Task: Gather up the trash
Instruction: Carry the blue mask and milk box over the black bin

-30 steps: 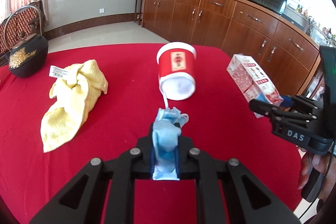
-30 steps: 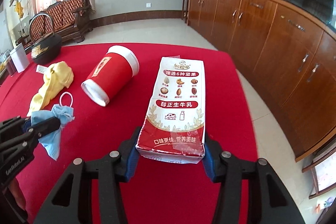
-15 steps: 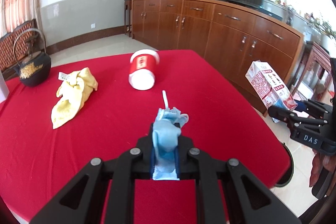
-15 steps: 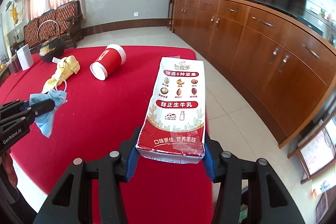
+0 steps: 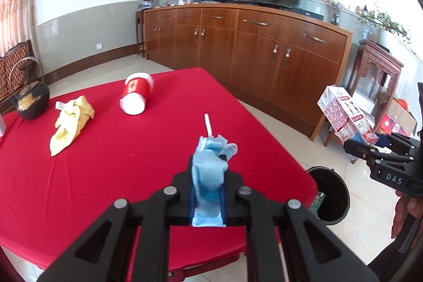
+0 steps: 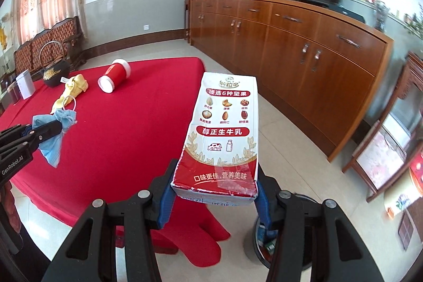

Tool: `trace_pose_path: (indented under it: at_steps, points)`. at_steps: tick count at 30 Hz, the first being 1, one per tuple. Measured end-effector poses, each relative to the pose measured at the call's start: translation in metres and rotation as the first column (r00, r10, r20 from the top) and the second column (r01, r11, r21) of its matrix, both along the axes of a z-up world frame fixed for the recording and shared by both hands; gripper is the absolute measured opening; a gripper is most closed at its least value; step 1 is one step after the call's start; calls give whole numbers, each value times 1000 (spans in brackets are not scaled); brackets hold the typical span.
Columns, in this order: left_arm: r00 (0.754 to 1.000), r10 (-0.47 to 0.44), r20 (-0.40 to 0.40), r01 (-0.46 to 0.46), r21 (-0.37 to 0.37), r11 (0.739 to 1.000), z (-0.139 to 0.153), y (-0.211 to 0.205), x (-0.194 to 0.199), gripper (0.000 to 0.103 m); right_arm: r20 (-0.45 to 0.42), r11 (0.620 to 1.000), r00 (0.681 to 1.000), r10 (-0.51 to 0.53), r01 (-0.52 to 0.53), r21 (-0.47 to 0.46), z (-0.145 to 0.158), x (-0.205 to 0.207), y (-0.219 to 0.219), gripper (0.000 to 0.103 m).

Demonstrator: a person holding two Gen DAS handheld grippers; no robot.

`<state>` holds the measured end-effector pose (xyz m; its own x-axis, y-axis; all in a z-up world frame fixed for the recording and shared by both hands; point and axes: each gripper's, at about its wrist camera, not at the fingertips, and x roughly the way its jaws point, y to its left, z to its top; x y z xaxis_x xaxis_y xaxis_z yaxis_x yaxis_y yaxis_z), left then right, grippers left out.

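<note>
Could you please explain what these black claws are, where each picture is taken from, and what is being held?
No robot here: a person holds a two-finger gripper in each hand, each with a camera looking along its fingers. The left gripper is shut on a blue face mask. The right gripper clamps a milk carton. Each view shows the other gripper at its edge. On the red table lie a tipped red cup, a yellow cloth and a black teapot. A dark bin stands on the floor beside the table.
</note>
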<state>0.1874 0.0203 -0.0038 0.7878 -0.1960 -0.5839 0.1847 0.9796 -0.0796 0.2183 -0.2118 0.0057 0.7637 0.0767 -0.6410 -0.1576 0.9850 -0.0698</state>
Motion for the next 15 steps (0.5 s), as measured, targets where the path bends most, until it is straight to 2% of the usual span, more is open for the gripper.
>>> trace_pose_path:
  at_steps: [15]
  points:
    - [987,-160,10,160,4,987,-1,-78,-5,15,-14,989,989,-150,150,11,-8,-45,-79,54]
